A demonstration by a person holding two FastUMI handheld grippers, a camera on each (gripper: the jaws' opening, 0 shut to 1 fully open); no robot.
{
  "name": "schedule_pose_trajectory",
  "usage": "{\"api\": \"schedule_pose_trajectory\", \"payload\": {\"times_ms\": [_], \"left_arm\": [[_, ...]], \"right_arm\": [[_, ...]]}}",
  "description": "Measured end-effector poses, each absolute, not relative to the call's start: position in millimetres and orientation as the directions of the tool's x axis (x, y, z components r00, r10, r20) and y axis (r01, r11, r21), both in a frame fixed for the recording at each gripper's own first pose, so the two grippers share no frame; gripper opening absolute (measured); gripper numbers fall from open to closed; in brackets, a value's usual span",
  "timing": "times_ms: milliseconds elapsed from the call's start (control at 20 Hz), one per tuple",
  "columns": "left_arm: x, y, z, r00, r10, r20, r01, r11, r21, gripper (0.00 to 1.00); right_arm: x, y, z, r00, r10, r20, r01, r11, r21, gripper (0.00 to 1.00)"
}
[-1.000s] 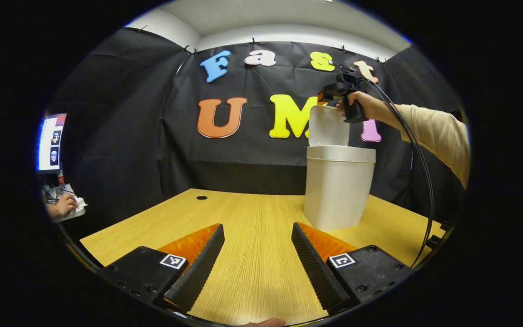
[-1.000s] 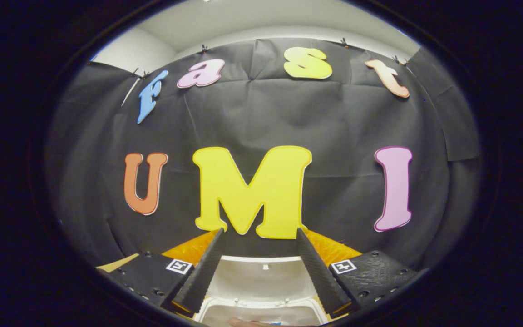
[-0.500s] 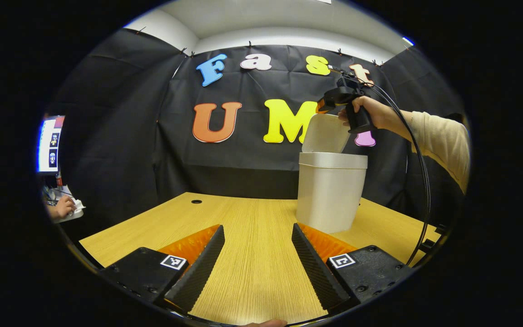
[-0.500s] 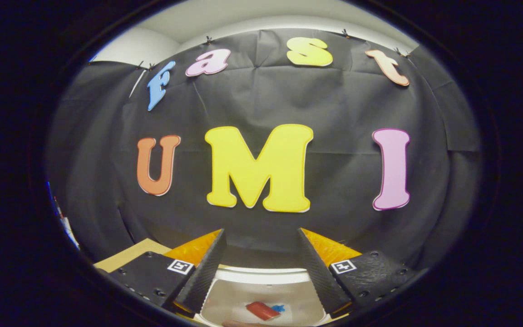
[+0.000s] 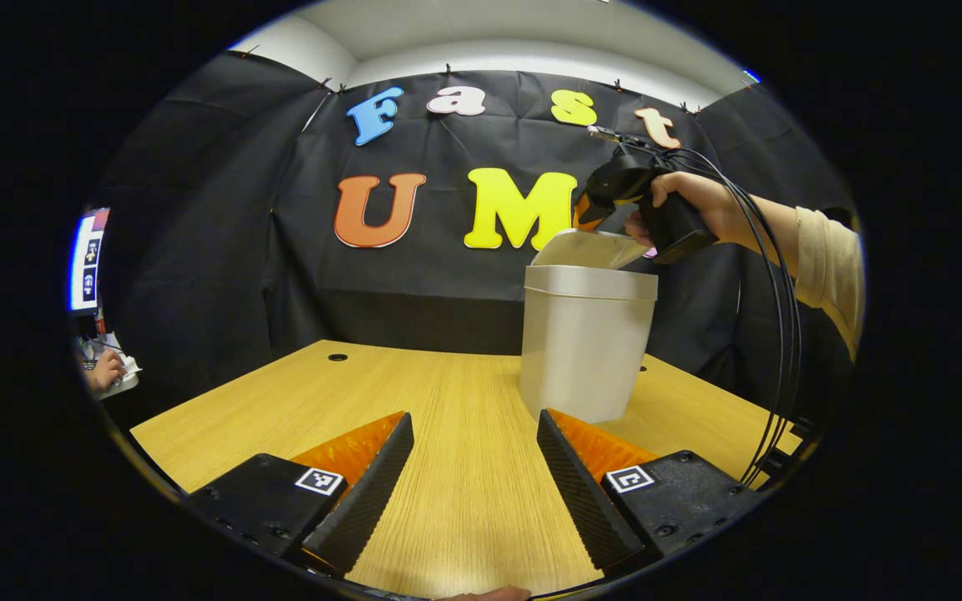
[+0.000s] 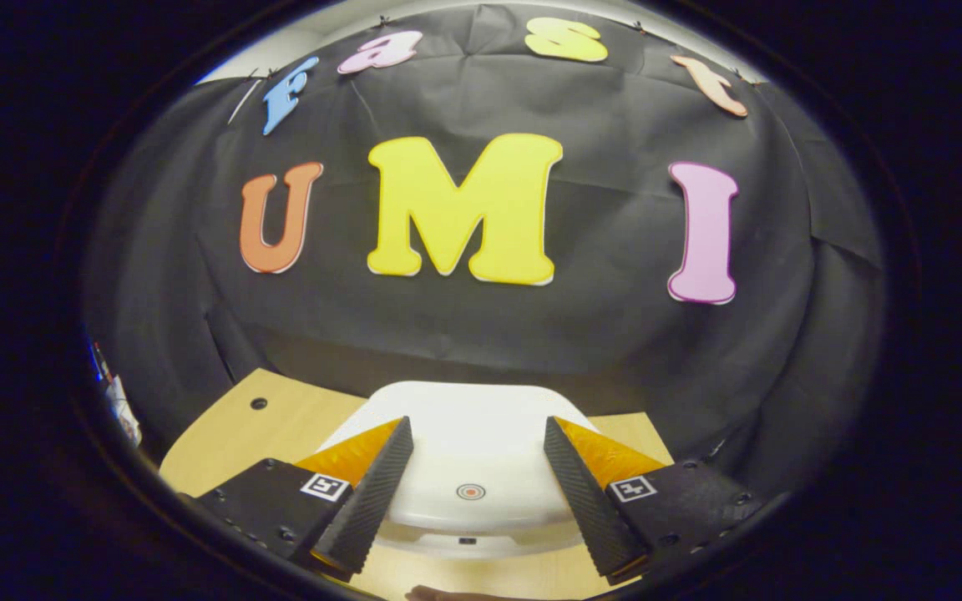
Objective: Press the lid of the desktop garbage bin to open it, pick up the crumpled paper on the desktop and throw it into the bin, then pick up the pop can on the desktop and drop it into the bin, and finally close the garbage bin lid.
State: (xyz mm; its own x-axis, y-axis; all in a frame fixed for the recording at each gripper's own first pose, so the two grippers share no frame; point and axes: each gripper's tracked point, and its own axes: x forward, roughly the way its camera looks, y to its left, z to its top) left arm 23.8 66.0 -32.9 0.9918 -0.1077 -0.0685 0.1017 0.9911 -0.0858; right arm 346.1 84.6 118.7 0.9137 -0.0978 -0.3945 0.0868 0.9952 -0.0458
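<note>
The white desktop bin (image 5: 585,355) stands on the wooden table (image 5: 414,401), ahead and to the right of my left gripper (image 5: 473,417), which hovers open and empty over the table. The bin's lid (image 5: 588,249) is tilted low, almost down on the rim. In the left gripper view, a hand holds my right gripper (image 5: 591,213) just above the raised edge of the lid. In the right gripper view the lid (image 6: 464,417) lies right under my open right gripper (image 6: 477,423), with a small round mark (image 6: 470,492) between the fingers. What is inside the bin is hidden.
A cable hole (image 5: 337,356) sits at the table's far left. A screen (image 5: 84,260) and another person's hand (image 5: 105,371) are off the left edge. Cables (image 5: 777,334) hang from the right gripper down past the table's right edge.
The lid has swung from upright down to nearly flat on the bin, with the right gripper following it down. The bin's inside, with a red can in it, is now covered.
</note>
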Motion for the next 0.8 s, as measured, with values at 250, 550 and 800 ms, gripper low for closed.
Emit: {"api": "schedule_pose_trajectory", "payload": {"times_ms": [250, 550, 800], "left_arm": [[18.7, 64.4, -25.0, 0.994, -0.107, -0.036, 0.105, 0.993, -0.052, 0.98], [20.6, 59.3, -26.0, 0.991, -0.127, -0.04, 0.124, 0.991, -0.057, 0.98], [20.0, 55.0, -29.2, 0.991, -0.127, -0.048, 0.125, 0.991, -0.047, 0.98]], "right_arm": [[326.0, 79.9, 89.4, 0.854, -0.056, -0.517, 0.058, 0.998, -0.012, 0.97], [297.4, 78.2, 91.3, 0.848, -0.062, -0.526, 0.063, 0.998, -0.015, 1.0], [285.2, 81.3, 86.5, 0.883, -0.076, -0.463, 0.083, 0.997, -0.006, 1.0]]}}
